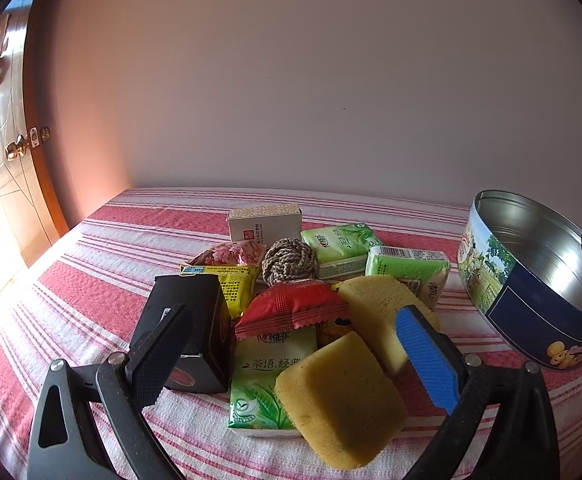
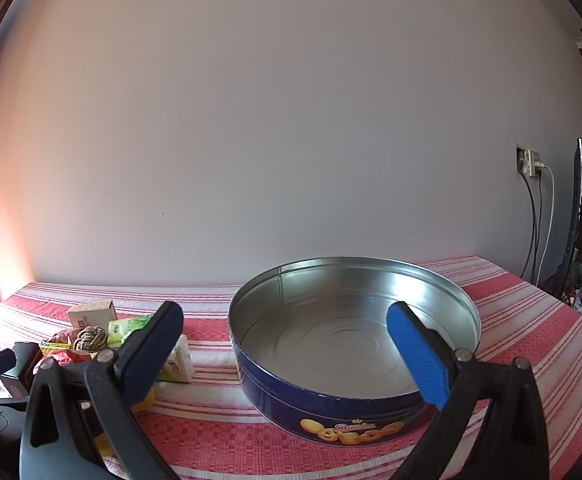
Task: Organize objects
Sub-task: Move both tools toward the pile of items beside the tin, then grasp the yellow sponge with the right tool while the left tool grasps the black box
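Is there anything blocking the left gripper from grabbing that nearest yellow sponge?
Nothing visible does. The left gripper is open, and the nearest yellow sponge lies on top of the pile, between its fingers, leaning on a green tea tissue pack.

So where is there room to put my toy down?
Inside the round cookie tin, its metal floor is bare. The striped tablecloth is free left of the black box, and also in front of the tin. It is crowded in the middle, where sponges, tissue packs and snacks pile together.
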